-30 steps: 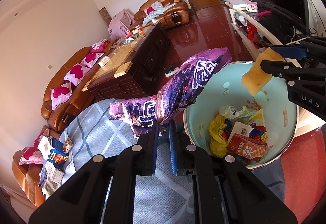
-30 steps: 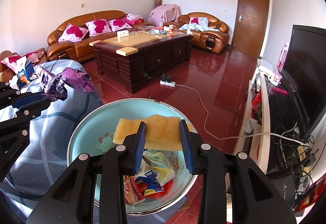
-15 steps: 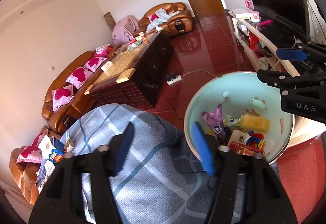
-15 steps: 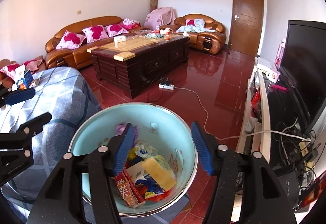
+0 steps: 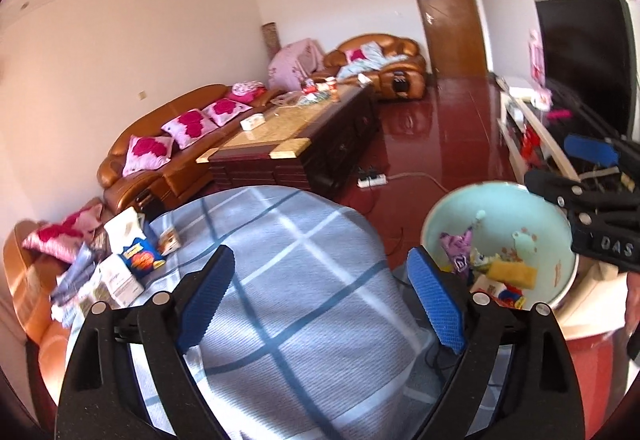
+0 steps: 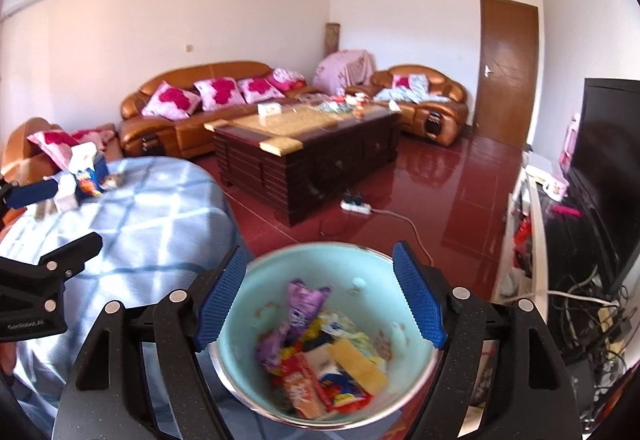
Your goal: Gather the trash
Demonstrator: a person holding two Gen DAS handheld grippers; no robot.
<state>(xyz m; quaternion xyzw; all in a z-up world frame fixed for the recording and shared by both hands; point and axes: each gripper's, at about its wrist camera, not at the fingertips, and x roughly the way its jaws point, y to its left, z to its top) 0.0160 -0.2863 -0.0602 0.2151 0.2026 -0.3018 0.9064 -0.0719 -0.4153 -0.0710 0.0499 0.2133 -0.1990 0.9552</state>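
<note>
So here's where we are with the trash run. The teal basin (image 6: 256,280) we're using as the bin sits on the floor just off the near edge of the blanket-covered bed (image 5: 288,280), and it's got a decent pile in it: the purple snack wrapper (image 6: 306,300), the yellow sponge (image 6: 358,364), a red packet (image 6: 298,386) and some other mixed wrappers we can't really tell apart.

Both tools are empty right now. The left tool (image 5: 324,296) hangs over the blanket with its jaws opening wide and nothing between them. The right tool (image 6: 320,300) hovers right above the basin, jaws also opening, nothing pinched, just the pile showing through the gap.

What's left, as far as we can judge: there's a cluster of boxes and packets (image 5: 132,260) at the far left corner of the bed, next to the pink cushions. Whether all of that counts as trash we can't say, but it looks like the next stop. So roughly partway, not done.
</note>
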